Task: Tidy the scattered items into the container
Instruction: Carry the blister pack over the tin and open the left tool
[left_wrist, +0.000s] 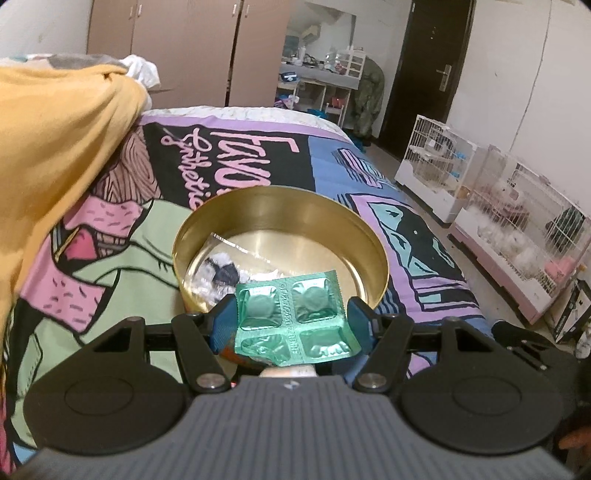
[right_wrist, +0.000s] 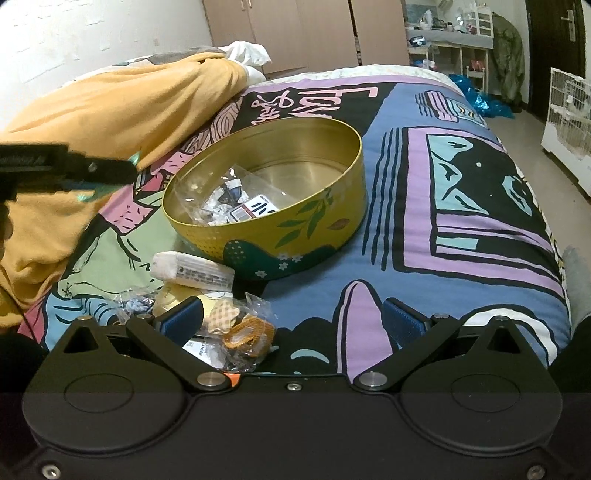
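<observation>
My left gripper (left_wrist: 291, 308) is shut on a green foil blister pack (left_wrist: 295, 317), held by its edges between the blue pads, raised just before the near rim of the round gold tin (left_wrist: 280, 206). A clear bag (left_wrist: 229, 266) of small items lies inside the tin. From the right wrist view the left gripper (right_wrist: 110, 175) hangs left of the tin (right_wrist: 295, 236), above the bed. My right gripper (right_wrist: 293, 314) stands open low over the bedspread. A clear bag of waffle snacks (right_wrist: 243, 328) lies by its left finger, with a white tissue pack (right_wrist: 192, 273) just beyond.
A yellow blanket (right_wrist: 110, 110) is heaped on the bed's left side. A gold disc (right_wrist: 171, 299) and another small clear bag (right_wrist: 136, 306) lie near the tissue pack. The bed's right edge drops to the floor, where white wire cages (left_wrist: 517, 221) stand along the wall.
</observation>
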